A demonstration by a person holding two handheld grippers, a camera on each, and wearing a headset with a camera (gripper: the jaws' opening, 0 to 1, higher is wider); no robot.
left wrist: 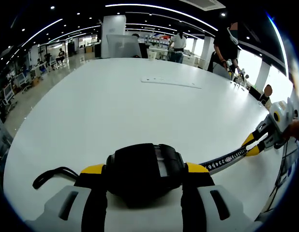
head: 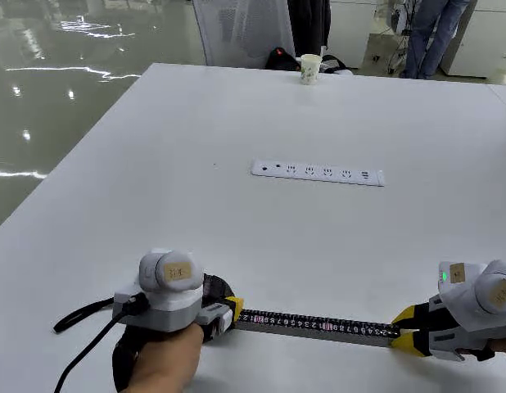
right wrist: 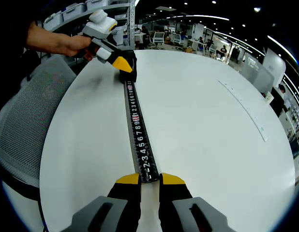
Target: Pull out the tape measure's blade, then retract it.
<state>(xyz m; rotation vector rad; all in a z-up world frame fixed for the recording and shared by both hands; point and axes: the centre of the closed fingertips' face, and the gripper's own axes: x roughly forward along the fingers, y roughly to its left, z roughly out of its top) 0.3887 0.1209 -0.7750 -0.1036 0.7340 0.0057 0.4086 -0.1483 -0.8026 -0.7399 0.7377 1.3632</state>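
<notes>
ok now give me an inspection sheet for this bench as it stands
surface: white table, no spills seen.
job's things: tape measure case on the table, blade pulled out flat along the near edge.
clutter: power strip mid-table; paper cup at the far edge.
grippers: left hand-held gripper shut on the tape measure case; right hand-held gripper shut on the blade's tip.
cables: black cable trails from the left hand-held gripper toward the near edge.
surroundings: glossy floor, a person standing beyond the far corner, mesh chair beside the table.
</notes>
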